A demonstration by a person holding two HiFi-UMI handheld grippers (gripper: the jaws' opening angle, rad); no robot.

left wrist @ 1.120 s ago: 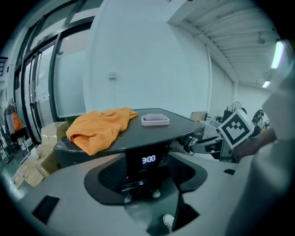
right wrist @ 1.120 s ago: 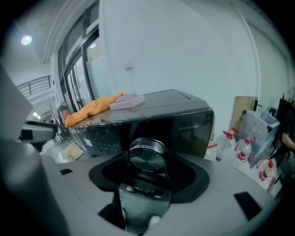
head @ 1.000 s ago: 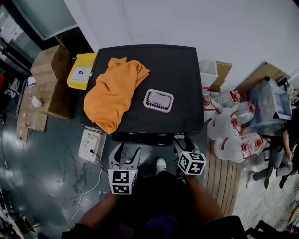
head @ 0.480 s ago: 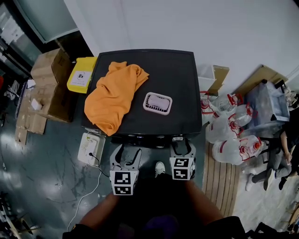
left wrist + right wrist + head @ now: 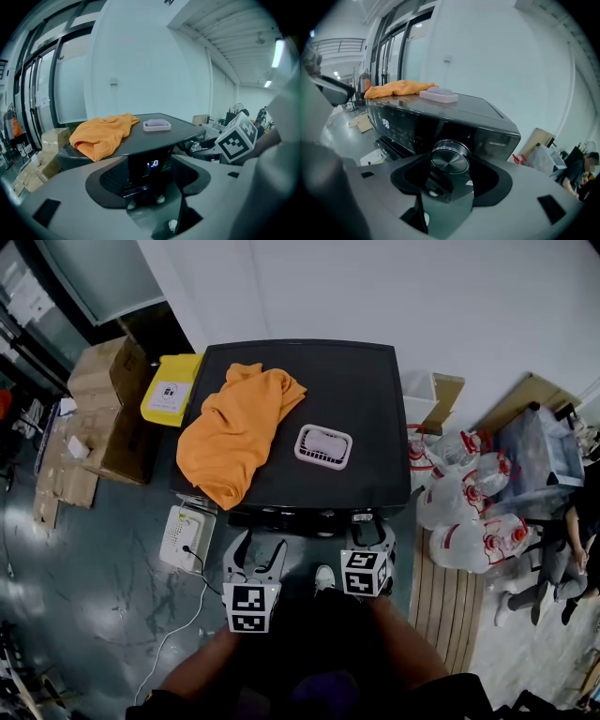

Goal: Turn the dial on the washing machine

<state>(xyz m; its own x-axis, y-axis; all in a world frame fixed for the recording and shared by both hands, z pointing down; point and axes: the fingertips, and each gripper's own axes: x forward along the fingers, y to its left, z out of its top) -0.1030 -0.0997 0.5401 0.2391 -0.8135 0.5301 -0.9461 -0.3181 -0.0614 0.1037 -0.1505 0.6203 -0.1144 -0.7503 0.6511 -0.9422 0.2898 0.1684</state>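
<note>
A dark washing machine (image 5: pixel 356 409) stands in front of me, its control panel facing me. The round chrome dial (image 5: pixel 450 158) sits at the panel's right end, also seen in the head view as the dial (image 5: pixel 362 517). My right gripper (image 5: pixel 367 531) is at the dial, which lies between its wide jaws. The jaws are closing, with gaps still showing beside the dial. My left gripper (image 5: pixel 258 551) hangs open before the panel's left part, facing the lit display (image 5: pixel 152 164) with nothing between its fingers.
An orange cloth (image 5: pixel 239 427) and a white tray (image 5: pixel 323 446) lie on the machine's top. Cardboard boxes (image 5: pixel 103 399) and a yellow box (image 5: pixel 171 388) stand to the left. A white device (image 5: pixel 186 535) sits on the floor. Water bottles (image 5: pixel 469 502) crowd the right.
My right gripper has shifted left and in toward the machine's front, so the dial now lies between its jaws. The left gripper has barely moved.
</note>
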